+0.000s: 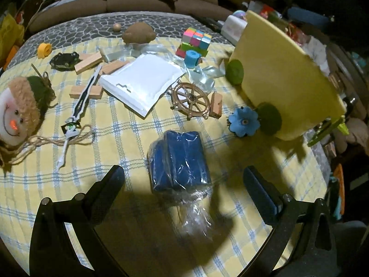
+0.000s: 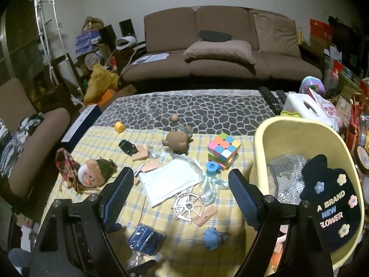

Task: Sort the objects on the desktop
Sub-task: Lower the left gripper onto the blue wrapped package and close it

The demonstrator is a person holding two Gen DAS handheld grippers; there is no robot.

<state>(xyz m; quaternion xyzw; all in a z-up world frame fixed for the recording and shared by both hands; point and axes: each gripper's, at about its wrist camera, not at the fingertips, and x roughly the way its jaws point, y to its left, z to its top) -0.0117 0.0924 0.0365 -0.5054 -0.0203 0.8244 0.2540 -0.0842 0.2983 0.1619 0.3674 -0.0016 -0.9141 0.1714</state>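
Blue foam-like blocks sealed in clear crinkled plastic [image 1: 180, 159] lie on the yellow plaid table [image 1: 115, 207], squarely between the spread fingers of my left claw [image 1: 184, 180], which gapes wide and holds nothing. My right claw [image 2: 182, 184] hovers higher over the clutter, equally wide open and empty, with the yellow bin [image 2: 260, 138] at its right side already carrying a black pouch lettered "A BRAND NEW FLOWER" [image 2: 332, 205] and a silvery bag [image 2: 288, 168]. I judge the wrapped blue bundle to be light and somewhat squashy, the film slick and loose, with a twisted tail of plastic [image 1: 196, 221] trailing toward me that would slip or tear if pinched alone. My best hold, as I read it, is across the two long flanks of the blocks at mid-length, closing firmly enough to bite through the film into the body beneath. Around it sit a blue felt flower [image 1: 243, 121], a gold ship's wheel [image 1: 191, 101], a white padded envelope [image 1: 140, 80], wooden blocks [image 1: 88, 62], a puzzle cube [image 1: 196, 41] and a snowman doll [image 1: 20, 106], all well apart from the bundle, so I expect a clean approach. Whether the package is one piece or several loose blocks inside the film, I cannot tell.
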